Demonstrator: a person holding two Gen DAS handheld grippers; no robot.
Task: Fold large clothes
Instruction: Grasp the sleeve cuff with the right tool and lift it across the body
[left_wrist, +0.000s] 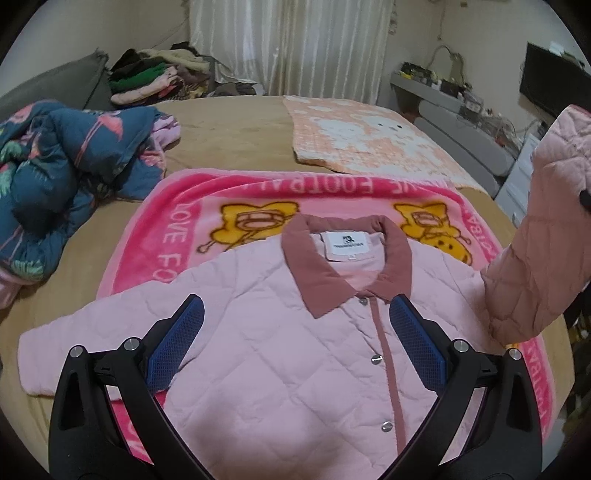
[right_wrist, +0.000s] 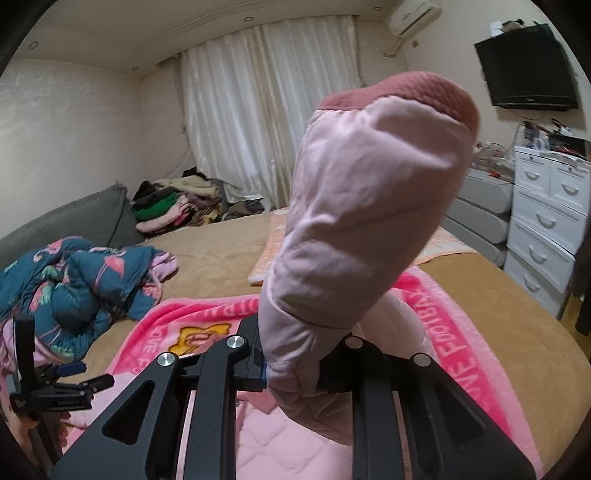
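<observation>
Black gripper arms filled the bottom of both views. Between them, the left gripper (left_wrist: 295, 332) stood with its blue pads (left_wrist: 177, 343) spread wide and nothing held, hovering over the jacket's chest. At the bottom centre of the right wrist view, the right gripper (right_wrist: 295, 365) was clenched on the jacket's sleeve (right_wrist: 362, 206), which rose from the jaws as a thick padded column to the upper centre of the frame, its darker rose cuff at the top.

The bed (left_wrist: 229, 136) was covered in a tan sheet. On it lay a bright pink blanket (left_wrist: 170, 229) with yellow cartoon figures and white lettering, a pale orange checked blanket (left_wrist: 369, 136) beyond it, and a crumpled blue flamingo-print quilt (left_wrist: 55, 166) at the left. A heap of clothes (left_wrist: 155, 77) sat at the upper left by the white curtains (left_wrist: 295, 40). At the right of the right wrist view stood white drawers (right_wrist: 546, 221), with a dark television (right_wrist: 524, 66) on the wall above.

The pink quilted jacket (left_wrist: 258, 350) lay front up on the pink blanket, buttoned, with silver snaps along a rose placket and a rose collar (left_wrist: 314, 280) around a white label. Its long axis ran from the bottom of the left wrist view up toward the collar at centre. One sleeve stretched flat to the left; the other was lifted at the right edge.
</observation>
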